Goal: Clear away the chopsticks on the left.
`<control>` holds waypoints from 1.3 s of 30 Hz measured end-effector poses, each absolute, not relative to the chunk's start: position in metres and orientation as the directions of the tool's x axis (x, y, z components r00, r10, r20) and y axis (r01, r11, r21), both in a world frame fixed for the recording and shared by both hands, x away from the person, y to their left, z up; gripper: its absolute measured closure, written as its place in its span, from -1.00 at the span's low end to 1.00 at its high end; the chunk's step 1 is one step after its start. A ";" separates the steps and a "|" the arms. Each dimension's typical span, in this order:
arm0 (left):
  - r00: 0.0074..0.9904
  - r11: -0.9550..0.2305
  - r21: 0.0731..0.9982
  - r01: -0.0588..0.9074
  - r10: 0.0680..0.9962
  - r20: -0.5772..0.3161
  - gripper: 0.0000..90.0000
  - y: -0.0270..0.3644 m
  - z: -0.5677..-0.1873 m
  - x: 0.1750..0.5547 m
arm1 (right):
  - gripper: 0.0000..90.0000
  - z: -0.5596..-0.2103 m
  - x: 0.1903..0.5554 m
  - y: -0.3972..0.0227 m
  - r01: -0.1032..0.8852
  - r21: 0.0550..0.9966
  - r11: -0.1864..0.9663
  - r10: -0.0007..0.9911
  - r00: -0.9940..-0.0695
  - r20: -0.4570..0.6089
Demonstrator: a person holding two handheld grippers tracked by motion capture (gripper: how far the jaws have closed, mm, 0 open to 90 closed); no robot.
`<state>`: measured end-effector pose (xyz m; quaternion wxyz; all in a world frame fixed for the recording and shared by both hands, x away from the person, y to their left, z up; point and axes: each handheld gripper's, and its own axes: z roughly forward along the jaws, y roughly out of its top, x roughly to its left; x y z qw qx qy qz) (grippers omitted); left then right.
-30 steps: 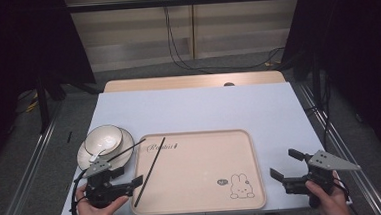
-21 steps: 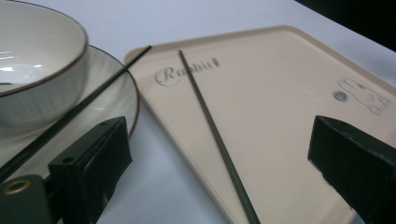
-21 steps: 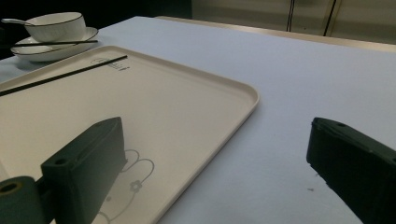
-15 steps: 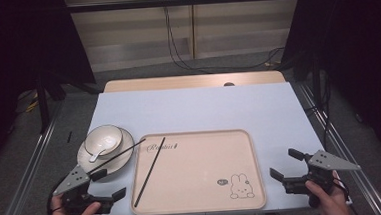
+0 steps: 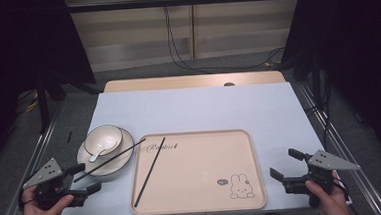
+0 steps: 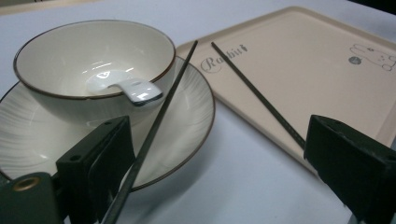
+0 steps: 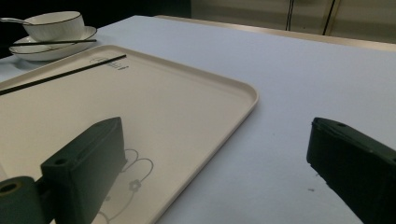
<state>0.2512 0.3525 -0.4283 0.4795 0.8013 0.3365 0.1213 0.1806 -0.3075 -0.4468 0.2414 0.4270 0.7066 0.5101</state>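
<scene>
Our left gripper [image 5: 85,180] hangs at the table's near left corner, its jaws having just been opening and now wide with nothing pinched. One chopstick [image 5: 109,160] lies across the plate [image 5: 125,156] beside the bowl [image 5: 104,139], its tip reaching the tray [image 5: 244,194]; the other chopstick [image 5: 150,171] rests in the tray. Our right gripper [image 5: 283,166] also gapes, holding nothing, near the tray's right edge.
</scene>
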 end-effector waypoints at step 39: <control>0.800 -0.577 0.668 0.470 0.598 -0.047 0.74 0.343 -0.453 0.312 | -0.92 -0.448 0.181 -0.308 0.371 0.922 0.114 0.851 -0.515 0.102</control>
